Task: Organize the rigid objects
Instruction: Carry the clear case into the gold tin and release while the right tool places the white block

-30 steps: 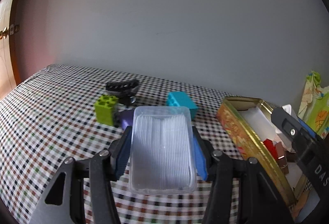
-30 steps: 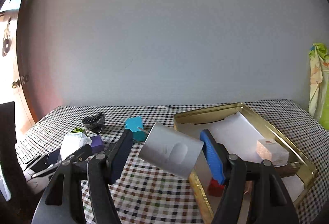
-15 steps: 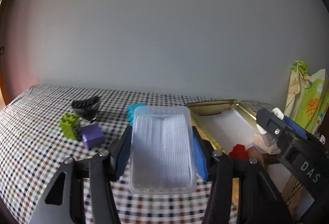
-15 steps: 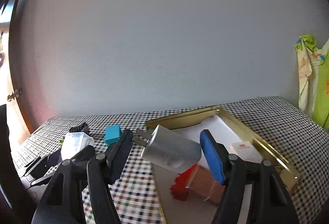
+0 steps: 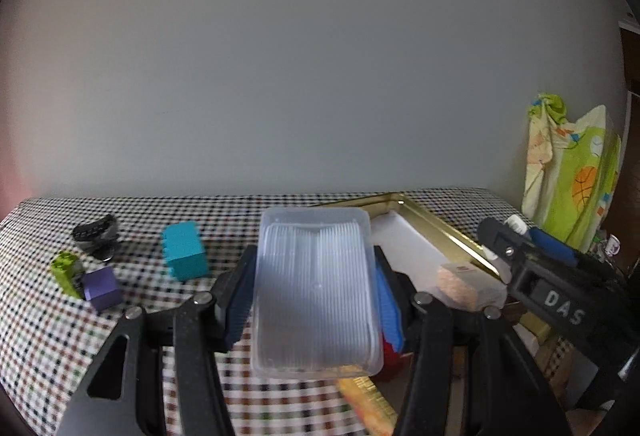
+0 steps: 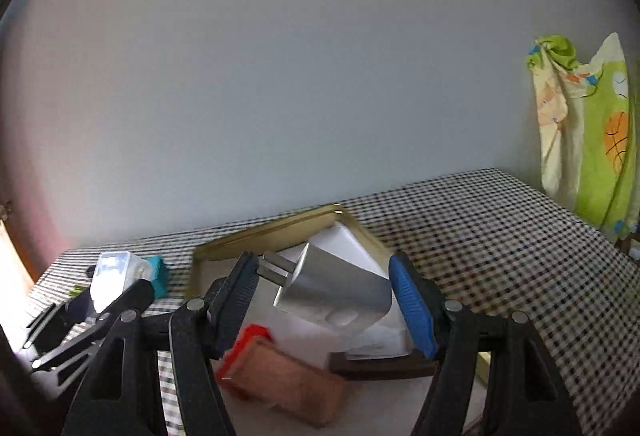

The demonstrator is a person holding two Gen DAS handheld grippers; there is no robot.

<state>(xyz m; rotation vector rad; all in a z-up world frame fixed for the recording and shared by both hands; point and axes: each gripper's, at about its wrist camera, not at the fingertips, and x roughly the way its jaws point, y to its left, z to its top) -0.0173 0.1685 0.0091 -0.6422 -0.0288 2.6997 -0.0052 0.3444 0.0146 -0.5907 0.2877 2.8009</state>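
Both wrist cameras sit close behind their own fingers, looking slightly downward across the black-and-white checked tablecloth (image 5: 280, 208) toward the plain grey wall (image 6: 280, 76). The right view leans. Both share the gold rectangular metal tin (image 5: 436, 224) and the green patterned cloth (image 6: 592, 124) beyond the table's right edge.

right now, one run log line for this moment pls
left gripper: shut on clear plastic box | right gripper: shut on white plug adapter | both above gold tin | blocks on table
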